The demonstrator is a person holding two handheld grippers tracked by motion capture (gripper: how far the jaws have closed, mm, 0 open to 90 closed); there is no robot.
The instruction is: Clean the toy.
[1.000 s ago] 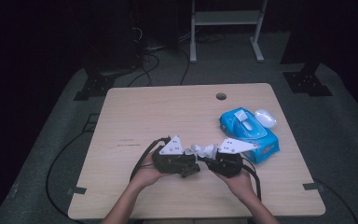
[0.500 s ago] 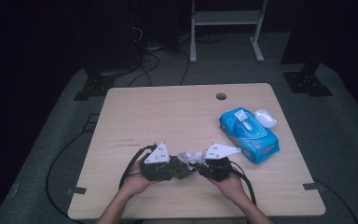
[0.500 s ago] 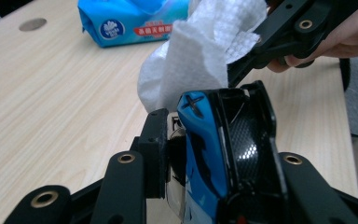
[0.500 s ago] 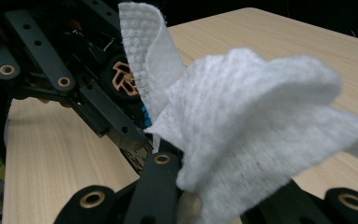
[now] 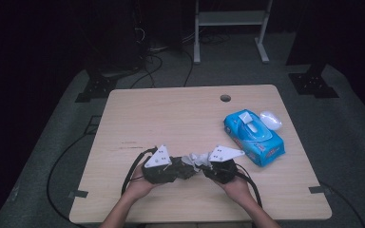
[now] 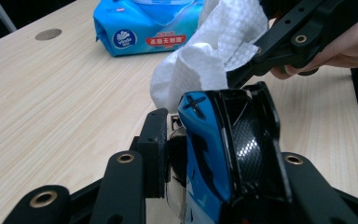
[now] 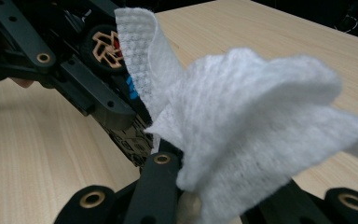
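Note:
My left gripper is shut on a blue and black toy car, which stands on edge between its jaws. A gold-rimmed wheel of the car faces the right gripper view. My right gripper is shut on a crumpled white wet wipe. The wipe lies against the car's top end, and in the high view the wipe bunches between the two grippers near the table's front edge. The right gripper's jaws pinch the wipe's lower part.
A blue pack of wet wipes lies to the right on the wooden table, with its white lid flipped open behind it. A cable hole sits near the far edge. Cables trail off the front.
Both hands have drawn back toward the table's front edge and slightly left, away from the blue pack, still holding the car and the wipe together.

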